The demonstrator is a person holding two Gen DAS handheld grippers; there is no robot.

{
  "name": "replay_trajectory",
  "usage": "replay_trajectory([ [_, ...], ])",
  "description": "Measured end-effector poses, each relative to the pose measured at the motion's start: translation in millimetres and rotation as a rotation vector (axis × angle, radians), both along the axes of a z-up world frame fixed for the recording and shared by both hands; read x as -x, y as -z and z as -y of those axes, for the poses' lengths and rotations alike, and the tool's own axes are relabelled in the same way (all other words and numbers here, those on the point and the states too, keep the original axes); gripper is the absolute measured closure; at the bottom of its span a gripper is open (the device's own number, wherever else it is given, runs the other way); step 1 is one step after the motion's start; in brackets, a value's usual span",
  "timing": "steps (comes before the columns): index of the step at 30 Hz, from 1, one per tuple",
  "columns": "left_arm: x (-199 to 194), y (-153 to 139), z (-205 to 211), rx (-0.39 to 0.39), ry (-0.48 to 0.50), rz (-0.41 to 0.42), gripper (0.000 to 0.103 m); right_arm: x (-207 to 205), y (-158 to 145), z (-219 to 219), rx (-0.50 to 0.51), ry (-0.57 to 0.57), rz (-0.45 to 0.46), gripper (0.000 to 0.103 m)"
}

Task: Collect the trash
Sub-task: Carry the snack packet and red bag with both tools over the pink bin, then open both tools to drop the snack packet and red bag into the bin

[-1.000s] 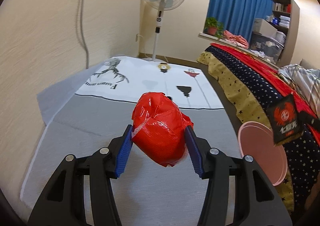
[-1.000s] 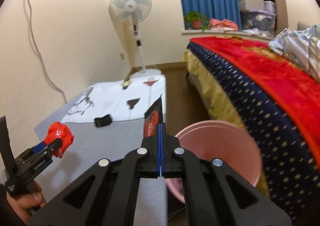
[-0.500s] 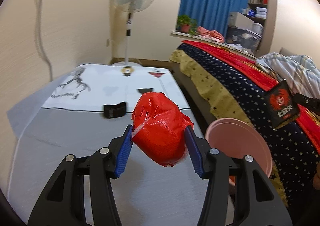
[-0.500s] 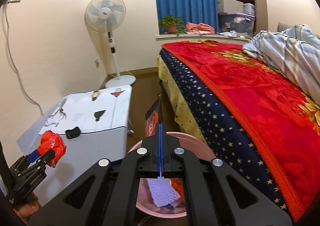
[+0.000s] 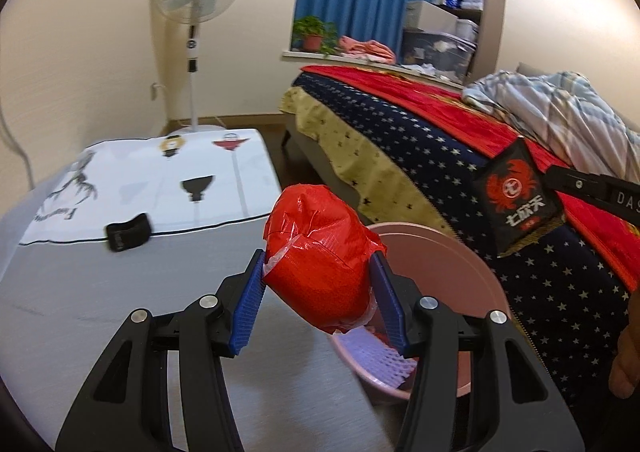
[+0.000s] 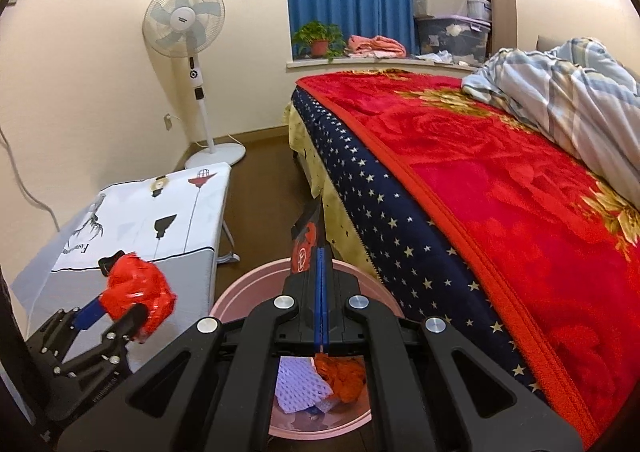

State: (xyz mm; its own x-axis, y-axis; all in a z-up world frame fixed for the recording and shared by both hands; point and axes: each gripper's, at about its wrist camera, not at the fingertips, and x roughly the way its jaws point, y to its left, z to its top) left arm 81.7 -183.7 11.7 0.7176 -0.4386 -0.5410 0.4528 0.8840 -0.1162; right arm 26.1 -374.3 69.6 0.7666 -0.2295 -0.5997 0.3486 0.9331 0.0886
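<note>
bin [image 6: 244, 294] partly hidden, strap [image 5: 128, 231] blurred

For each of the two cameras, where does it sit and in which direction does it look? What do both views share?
Left wrist: sits on the left gripper, looks over the table toward the fan; its fingers hold a red wrapper.
Right wrist: sits on the right gripper, looks down over the pink bin; its fingers pinch a black packet.
Shared: bin, table, fan, bed, both held items.
</note>
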Motion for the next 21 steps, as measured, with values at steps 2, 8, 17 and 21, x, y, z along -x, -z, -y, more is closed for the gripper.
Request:
replay_trajectory([
  [2, 0, 2, 8, -0.003, 0.014, -0.003, 0.051, 0, 1, 1, -0.003, 0.004, -0.003, 0.103],
  [8, -1, 6, 27, -0.002, 0.042, -0.016, 0.051, 0, 2, 4, -0.007, 0.009, -0.006, 0.103],
  [17, 2, 7, 36, 0.002, 0.057, -0.019, 0.051, 1, 2, 6, -0.011, 0.012, -0.006, 0.103],
  [21, 2, 5, 36, 0.009, 0.056, -0.017, 0.051, 1, 2, 6, -0.011, 0.012, -0.006, 0.103],
])
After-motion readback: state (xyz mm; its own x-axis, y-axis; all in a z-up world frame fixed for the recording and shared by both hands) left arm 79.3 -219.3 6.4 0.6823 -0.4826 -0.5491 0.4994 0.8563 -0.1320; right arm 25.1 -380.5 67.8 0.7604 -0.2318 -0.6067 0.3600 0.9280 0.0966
